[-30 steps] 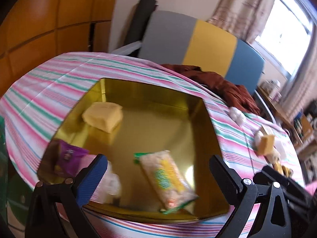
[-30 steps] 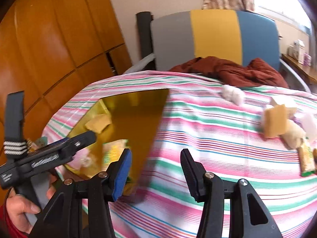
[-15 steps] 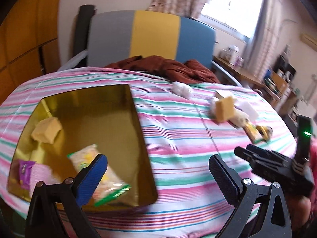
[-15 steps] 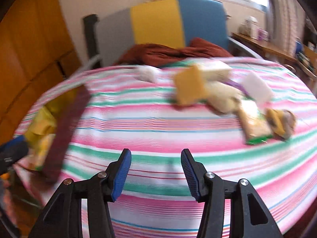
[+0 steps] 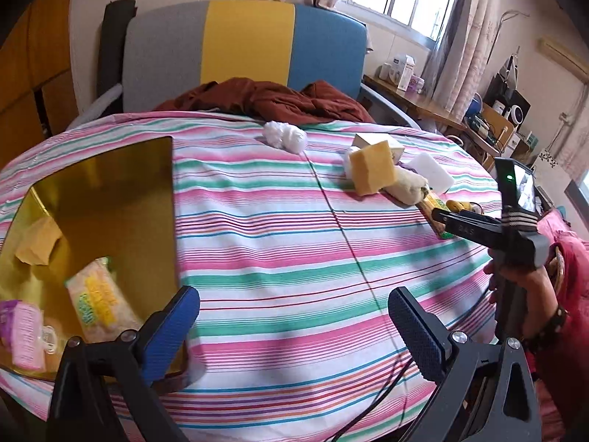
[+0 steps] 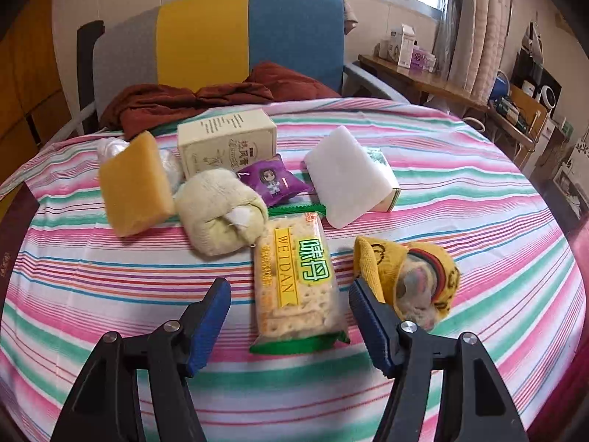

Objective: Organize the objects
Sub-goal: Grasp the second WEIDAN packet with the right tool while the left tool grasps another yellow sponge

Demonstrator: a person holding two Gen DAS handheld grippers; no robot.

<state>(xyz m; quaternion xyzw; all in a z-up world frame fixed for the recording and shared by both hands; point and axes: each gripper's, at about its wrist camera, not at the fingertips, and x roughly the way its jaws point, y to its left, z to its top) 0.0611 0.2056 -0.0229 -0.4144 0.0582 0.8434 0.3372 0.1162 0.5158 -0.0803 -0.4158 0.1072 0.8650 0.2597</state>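
Observation:
My right gripper (image 6: 291,287) hangs low over the striped table with its jaws opening. A green-edged cracker pack (image 6: 298,283) lies flat on the cloth between the two blue pads, which do not touch it. Around it lie a yellow sponge (image 6: 134,184), a rolled cream cloth (image 6: 221,213), a purple snack packet (image 6: 274,180), a white foam block (image 6: 346,173) and a yellow knitted piece (image 6: 408,276). My left gripper (image 5: 294,300) stands open and empty over bare cloth, just right of the gold tin (image 5: 110,199), which holds another cracker pack (image 5: 97,298).
A cream box (image 6: 226,143) stands behind the pile. A chair (image 5: 246,40) with a rust-brown cloth (image 5: 268,101) sits at the table's far edge. The tin also holds a sponge (image 5: 36,243) and a pink packet (image 5: 22,328). A hand (image 5: 515,283) grips the right tool.
Both views have swung right, away from the tin. The right gripper has come down over the pile to the cracker pack, and its jaws have widened. The left gripper stays open.

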